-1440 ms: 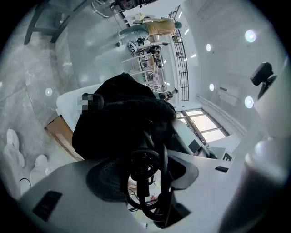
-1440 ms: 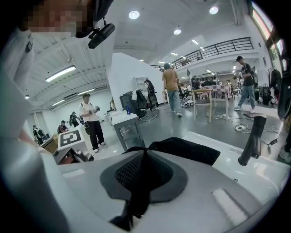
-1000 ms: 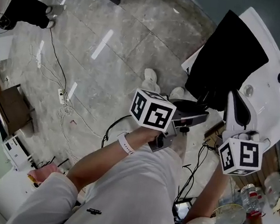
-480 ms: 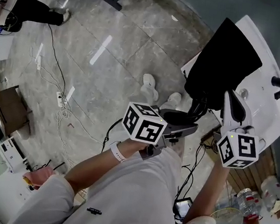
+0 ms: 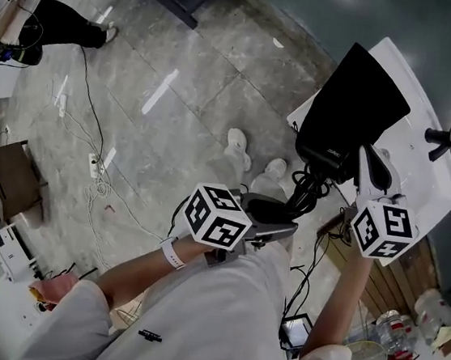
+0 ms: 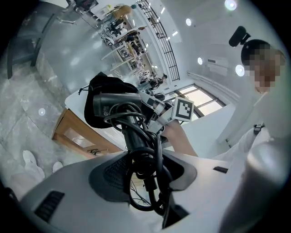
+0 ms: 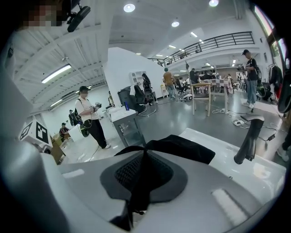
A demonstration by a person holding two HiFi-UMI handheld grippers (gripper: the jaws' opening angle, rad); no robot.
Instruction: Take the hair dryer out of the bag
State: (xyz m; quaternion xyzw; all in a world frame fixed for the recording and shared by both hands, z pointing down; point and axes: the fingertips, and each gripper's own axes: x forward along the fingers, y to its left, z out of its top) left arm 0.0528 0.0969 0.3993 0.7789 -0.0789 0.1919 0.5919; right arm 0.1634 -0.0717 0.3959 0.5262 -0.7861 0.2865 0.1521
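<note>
The black bag lies on the white table. My right gripper is shut on the bag's near edge; in the right gripper view its jaws pinch black fabric of the bag. The dark hair dryer hangs out of the bag's mouth, its cord coiled round the handle. My left gripper is shut on that handle. In the left gripper view the hair dryer stands up from the left gripper, with the bag behind it.
A black handled object stands on the table's far side, beyond the bag. Cables trail over the stone floor at left. The person's shoes are below the table edge. Bottles and clutter sit at lower right.
My left gripper has drawn back from the bag toward the person and risen, bringing the hair dryer further out of the bag. The right gripper has kept its hold on the bag.
</note>
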